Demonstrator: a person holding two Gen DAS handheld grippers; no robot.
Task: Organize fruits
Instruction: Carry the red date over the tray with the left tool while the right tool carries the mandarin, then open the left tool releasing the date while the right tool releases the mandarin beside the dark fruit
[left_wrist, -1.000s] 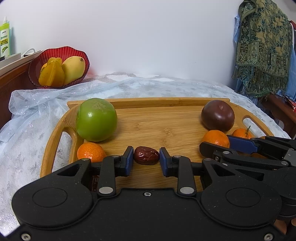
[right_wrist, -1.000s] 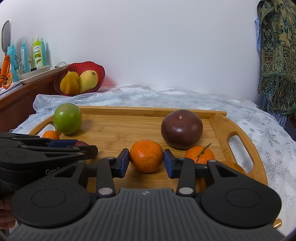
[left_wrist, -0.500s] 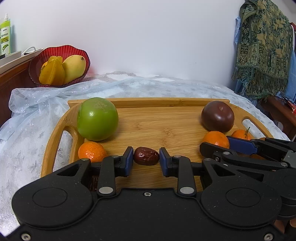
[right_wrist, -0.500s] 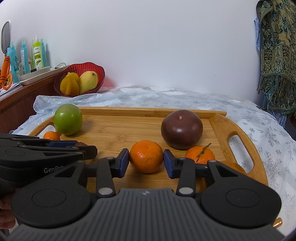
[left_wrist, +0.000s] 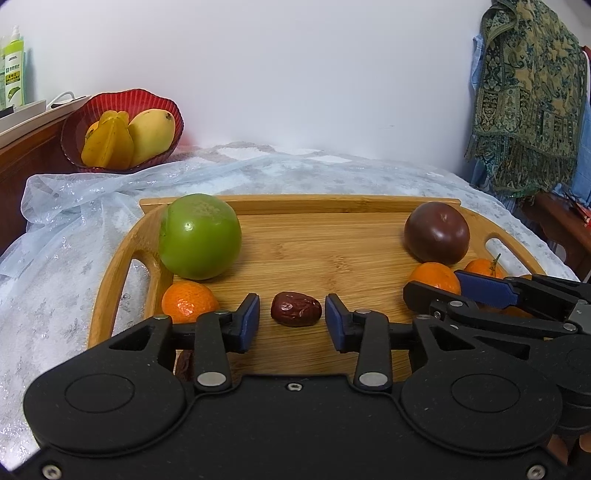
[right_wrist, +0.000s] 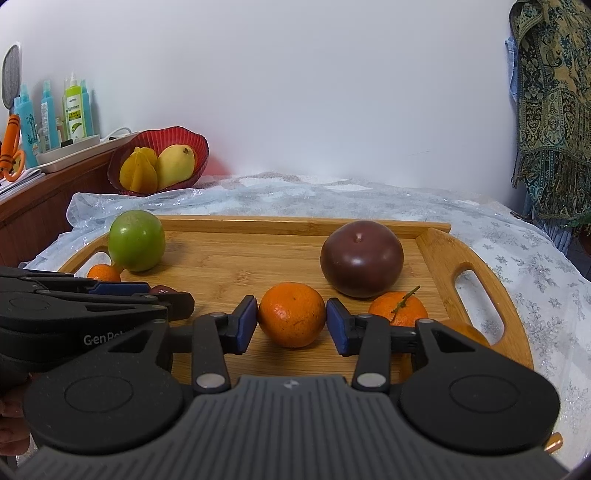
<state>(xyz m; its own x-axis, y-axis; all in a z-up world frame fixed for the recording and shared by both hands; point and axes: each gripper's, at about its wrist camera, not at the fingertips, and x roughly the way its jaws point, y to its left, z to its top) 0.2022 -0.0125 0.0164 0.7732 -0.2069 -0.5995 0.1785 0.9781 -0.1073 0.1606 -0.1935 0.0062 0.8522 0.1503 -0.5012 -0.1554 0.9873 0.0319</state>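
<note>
Home: draped scarf, fruit bowl

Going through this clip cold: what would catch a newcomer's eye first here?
Two open grippers sit low over the bamboo tray, each bracketing a fruit without touching it: the left hand-held gripper around a red date, the right hand-held gripper around a mandarin. Behind them stand a big green fruit at the tray's far left and a dark purple fruit at its far right.
</note>
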